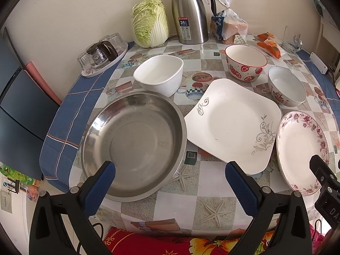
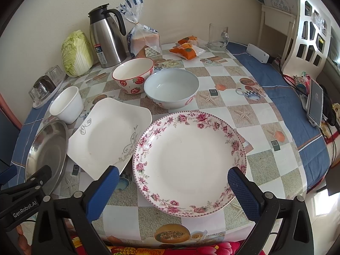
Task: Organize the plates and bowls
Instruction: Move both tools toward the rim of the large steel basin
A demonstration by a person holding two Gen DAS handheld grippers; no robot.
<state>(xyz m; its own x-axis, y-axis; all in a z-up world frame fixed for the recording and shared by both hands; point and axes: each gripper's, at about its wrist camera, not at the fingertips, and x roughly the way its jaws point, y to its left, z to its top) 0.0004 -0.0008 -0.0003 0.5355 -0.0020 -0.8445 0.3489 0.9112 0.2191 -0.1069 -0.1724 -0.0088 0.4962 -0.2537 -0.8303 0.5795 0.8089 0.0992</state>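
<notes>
A steel basin (image 1: 133, 142) sits front left on the table, with a white oval bowl (image 1: 159, 74) behind it. A square white plate (image 1: 231, 123) lies in the middle and a floral round plate (image 2: 189, 161) to its right. A strawberry bowl (image 1: 245, 62) and a pale blue bowl (image 2: 171, 88) stand behind them. My left gripper (image 1: 170, 167) is open and empty, hovering over the front table edge between basin and square plate. My right gripper (image 2: 173, 175) is open and empty above the near part of the floral plate.
A cabbage (image 1: 149, 22), a steel thermos jug (image 1: 190, 12), bagged bread (image 2: 144, 40), orange snack packs (image 2: 187, 47) and a glass mug (image 2: 217, 35) stand along the back. A tray of glasses (image 1: 102, 55) is back left. A phone (image 2: 315, 102) and cables lie far right.
</notes>
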